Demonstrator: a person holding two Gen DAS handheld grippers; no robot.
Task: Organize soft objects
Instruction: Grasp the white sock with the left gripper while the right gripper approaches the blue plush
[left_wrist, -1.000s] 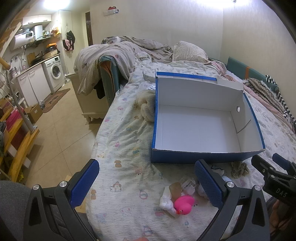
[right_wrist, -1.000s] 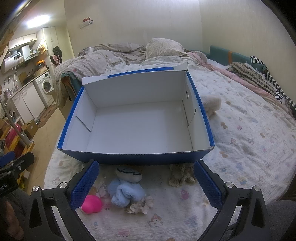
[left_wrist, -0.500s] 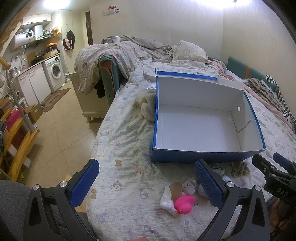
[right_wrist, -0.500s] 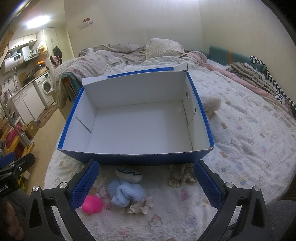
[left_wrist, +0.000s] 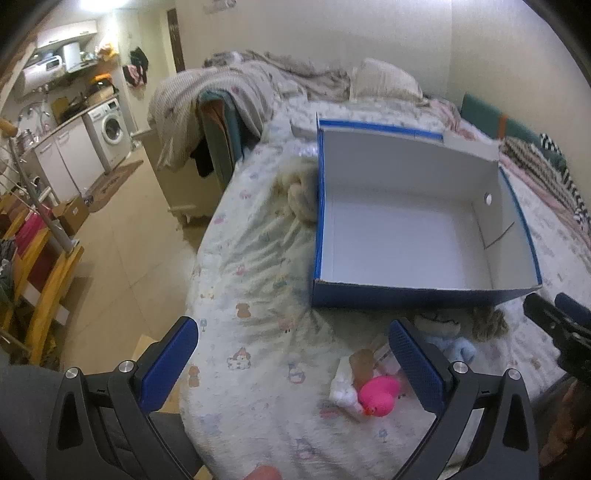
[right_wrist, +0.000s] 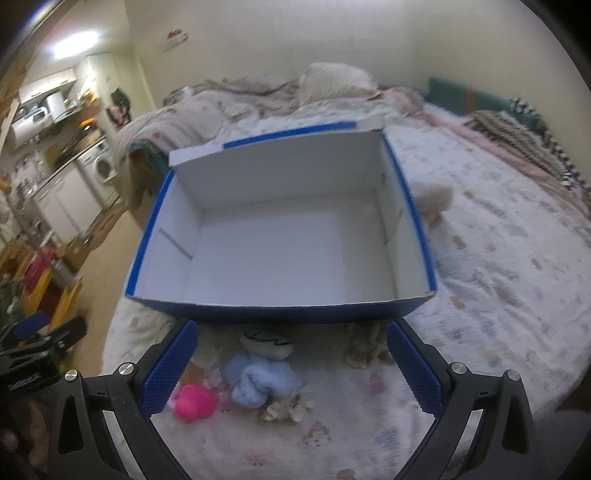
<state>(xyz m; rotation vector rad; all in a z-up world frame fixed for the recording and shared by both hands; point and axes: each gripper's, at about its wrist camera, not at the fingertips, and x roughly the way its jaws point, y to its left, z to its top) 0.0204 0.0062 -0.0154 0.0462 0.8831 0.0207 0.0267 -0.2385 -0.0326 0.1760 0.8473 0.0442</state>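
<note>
An open blue box (left_wrist: 406, 297) with a white inside stands empty on the bed. In front of it lies a small pile: a pink rubber duck (left_wrist: 380, 397), a white soft piece (left_wrist: 343, 387), a light blue plush (left_wrist: 456, 349) and a beige scrunchie (left_wrist: 487, 323). My left gripper (left_wrist: 291, 365) is open above the sheet, left of the pile. My right gripper (right_wrist: 291, 369) is open over the blue plush (right_wrist: 258, 380), with the duck (right_wrist: 194, 402) by its left finger, a white pebble plush (right_wrist: 266, 341) behind and the scrunchie (right_wrist: 364, 349) to the right.
A cream fluffy toy (left_wrist: 301, 195) lies against the box's left side, and another fluffy toy (right_wrist: 434, 199) lies at its right. The bed edge drops to a tiled floor (left_wrist: 122, 258) on the left. Rumpled blankets and a pillow (left_wrist: 384, 77) lie behind the box.
Both views have shifted slightly and the right wrist view is now motion-blurred. The pile and the box lie as before, and both grippers have stayed open.
</note>
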